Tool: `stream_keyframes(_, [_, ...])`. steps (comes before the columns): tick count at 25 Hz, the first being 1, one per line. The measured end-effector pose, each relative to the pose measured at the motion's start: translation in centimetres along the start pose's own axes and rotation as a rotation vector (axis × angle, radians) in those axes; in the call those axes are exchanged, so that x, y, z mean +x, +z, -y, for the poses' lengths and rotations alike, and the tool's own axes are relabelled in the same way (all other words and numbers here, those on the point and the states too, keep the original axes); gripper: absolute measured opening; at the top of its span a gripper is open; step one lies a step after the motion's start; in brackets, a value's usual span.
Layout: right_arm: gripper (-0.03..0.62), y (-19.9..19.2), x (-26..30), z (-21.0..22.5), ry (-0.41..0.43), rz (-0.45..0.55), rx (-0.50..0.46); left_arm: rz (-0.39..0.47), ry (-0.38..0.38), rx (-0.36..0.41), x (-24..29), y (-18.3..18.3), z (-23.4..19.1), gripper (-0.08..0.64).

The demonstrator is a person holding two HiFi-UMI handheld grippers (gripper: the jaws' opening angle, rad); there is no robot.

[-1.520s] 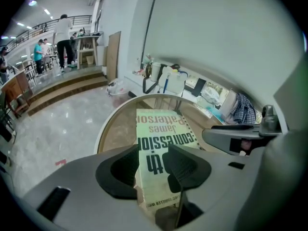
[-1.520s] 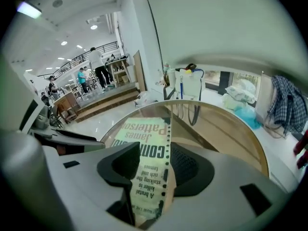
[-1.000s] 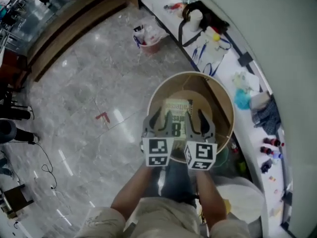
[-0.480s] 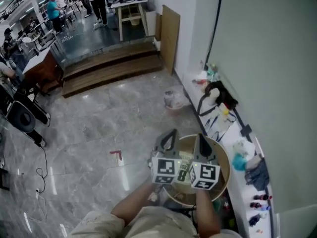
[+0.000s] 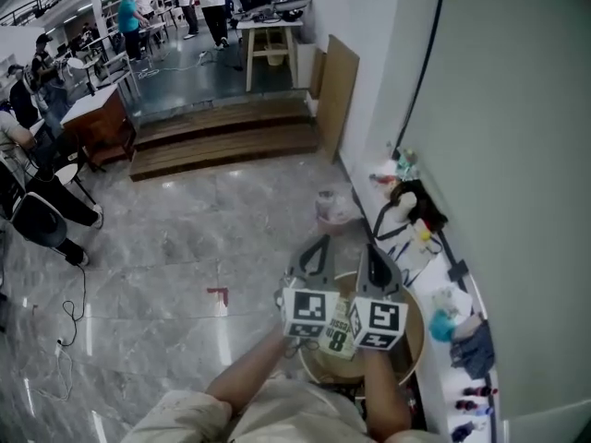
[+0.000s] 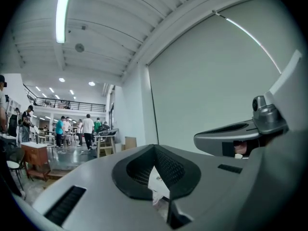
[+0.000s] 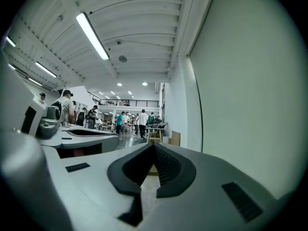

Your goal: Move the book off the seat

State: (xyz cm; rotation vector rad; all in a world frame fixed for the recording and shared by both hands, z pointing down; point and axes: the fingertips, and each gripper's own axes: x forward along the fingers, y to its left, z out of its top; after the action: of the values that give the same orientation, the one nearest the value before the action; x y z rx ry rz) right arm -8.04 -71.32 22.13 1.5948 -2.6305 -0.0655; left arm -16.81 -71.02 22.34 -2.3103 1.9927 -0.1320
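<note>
The book (image 5: 338, 336), pale green with a large "8", lies on the round wooden seat (image 5: 413, 338) and shows in the gap between the two marker cubes. Both grippers are held up above it, side by side and pointing level toward the hall. My left gripper (image 5: 318, 247) (image 6: 155, 148) has its jaws together, with nothing gripped between them. My right gripper (image 5: 375, 255) (image 7: 154, 146) is likewise shut and empty. Each gripper shows in the other's view: the right gripper (image 6: 231, 137), the left gripper (image 7: 86, 136). The cubes hide most of the book.
A cluttered low shelf (image 5: 434, 257) runs along the wall on the right. A small bin (image 5: 331, 209) stands on the marble floor ahead, near a red floor mark (image 5: 218, 295). Farther off are wooden steps (image 5: 222, 141), a leaning board (image 5: 337, 90), tables and several people.
Both grippers rose from just over the book and their jaws went from open to shut. The head view swung up from the seat to take in the hall.
</note>
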Motion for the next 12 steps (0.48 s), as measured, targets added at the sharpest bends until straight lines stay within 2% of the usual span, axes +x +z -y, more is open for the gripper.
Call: stream_keyframes(12, [0.005, 0.0, 1.2, 1.0, -0.022, -0.001, -0.021, 0.001, 0.006, -0.011, 1.1, 0.0, -0.3, 0.003])
